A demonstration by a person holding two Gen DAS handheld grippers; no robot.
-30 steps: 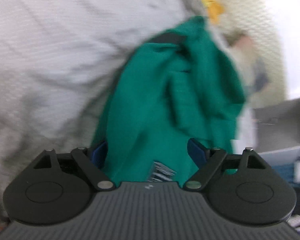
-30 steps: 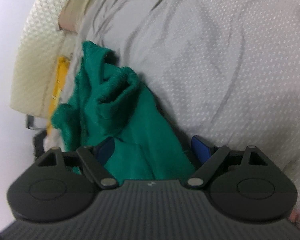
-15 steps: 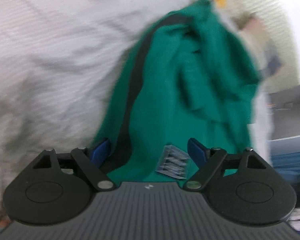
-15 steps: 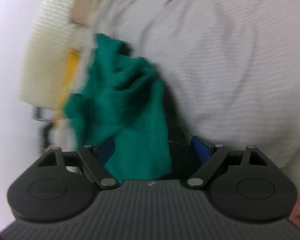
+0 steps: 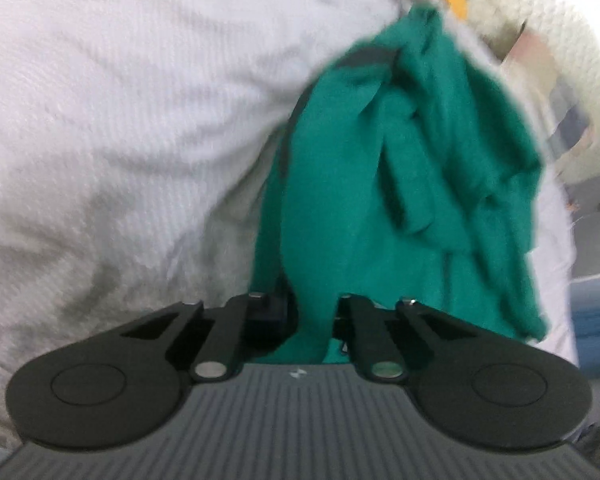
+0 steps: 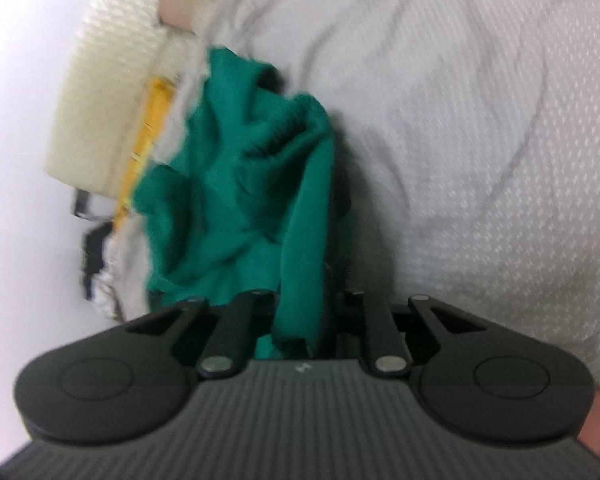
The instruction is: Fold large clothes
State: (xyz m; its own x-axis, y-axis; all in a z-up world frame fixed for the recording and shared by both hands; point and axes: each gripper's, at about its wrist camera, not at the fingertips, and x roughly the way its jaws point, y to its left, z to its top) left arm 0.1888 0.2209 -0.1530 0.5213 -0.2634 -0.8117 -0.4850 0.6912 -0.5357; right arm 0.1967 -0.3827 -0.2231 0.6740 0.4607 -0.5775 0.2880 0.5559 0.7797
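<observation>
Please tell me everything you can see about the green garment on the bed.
The green garment is soft knit-looking cloth with a dark band along one edge. It is not folded: it hangs bunched and creased, trailing down to the white bed cover. Both grippers pinch it: the left gripper is shut on one part, and the right gripper is closing with a strip of cloth pressed between its jaws. The pictures are blurred, so finer details stay unclear.

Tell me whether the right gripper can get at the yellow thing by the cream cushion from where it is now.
Probably not as things stand. The right gripper is closing on the green garment, whose bunched folds hang between it and the yellow thing, wedged beside the cream cushion. It would have to let go first.
</observation>
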